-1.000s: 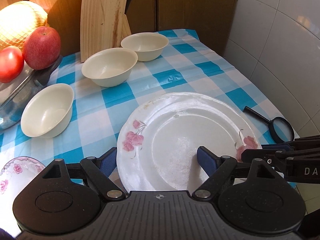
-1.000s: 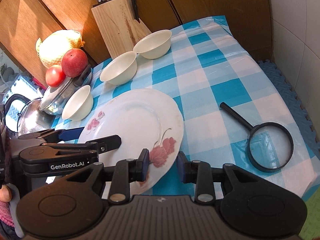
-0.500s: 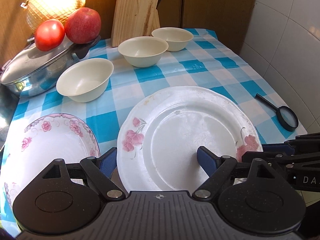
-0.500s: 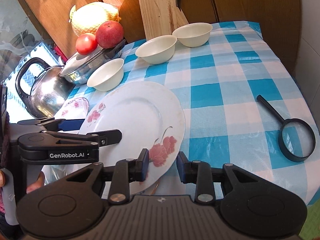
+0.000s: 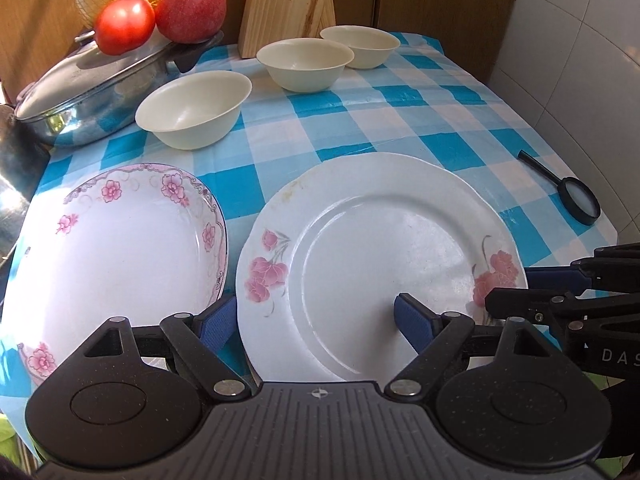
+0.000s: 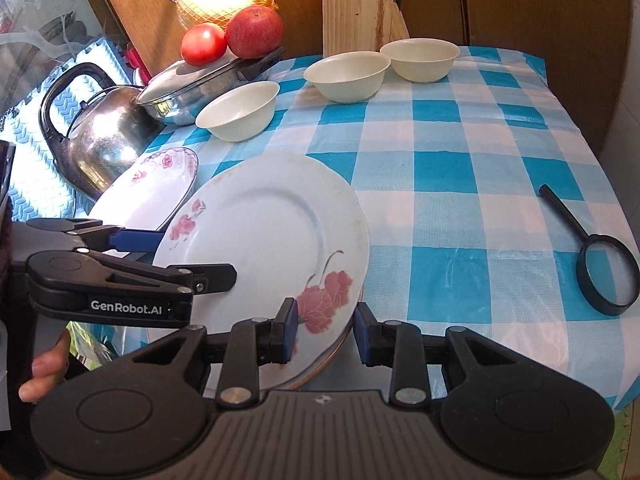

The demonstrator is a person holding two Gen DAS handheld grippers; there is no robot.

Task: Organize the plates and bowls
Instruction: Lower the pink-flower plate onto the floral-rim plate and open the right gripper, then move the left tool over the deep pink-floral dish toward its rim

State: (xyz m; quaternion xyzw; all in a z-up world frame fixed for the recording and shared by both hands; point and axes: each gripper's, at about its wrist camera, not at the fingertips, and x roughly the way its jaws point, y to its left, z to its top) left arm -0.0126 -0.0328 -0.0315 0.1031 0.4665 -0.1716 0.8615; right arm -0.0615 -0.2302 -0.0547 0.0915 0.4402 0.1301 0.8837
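Note:
A white plate with pink roses (image 5: pixel 380 240) (image 6: pixel 260 232) hangs tilted just above the blue checked tablecloth (image 5: pixel 400 92), held from both sides. My right gripper (image 6: pixel 325 324) (image 5: pixel 512 288) is shut on its near right rim by a rose. My left gripper (image 5: pixel 312 312) (image 6: pixel 196 256) grips it with jaws wide: one pad lies on the plate's face, the other sits under the left rim. A pink-flowered deep plate (image 5: pixel 120 248) (image 6: pixel 148 188) lies just left of it. Three cream bowls (image 5: pixel 194 108) (image 5: pixel 304 62) (image 5: pixel 360 44) stand in a row behind.
A lidded steel pan (image 5: pixel 92 80) with a tomato (image 5: pixel 124 24) and an apple (image 5: pixel 190 10) on top stands far left, beside a kettle (image 6: pixel 96 136). A wooden knife block (image 5: pixel 288 4) stands at the back. A magnifying glass (image 6: pixel 608 276) lies right. A hand (image 6: pixel 44 376) shows lower left.
Both grippers have carried the rose plate leftward across the table. The pink-flowered plate, pan and kettle have come into view, and the magnifying glass has drifted off to the right.

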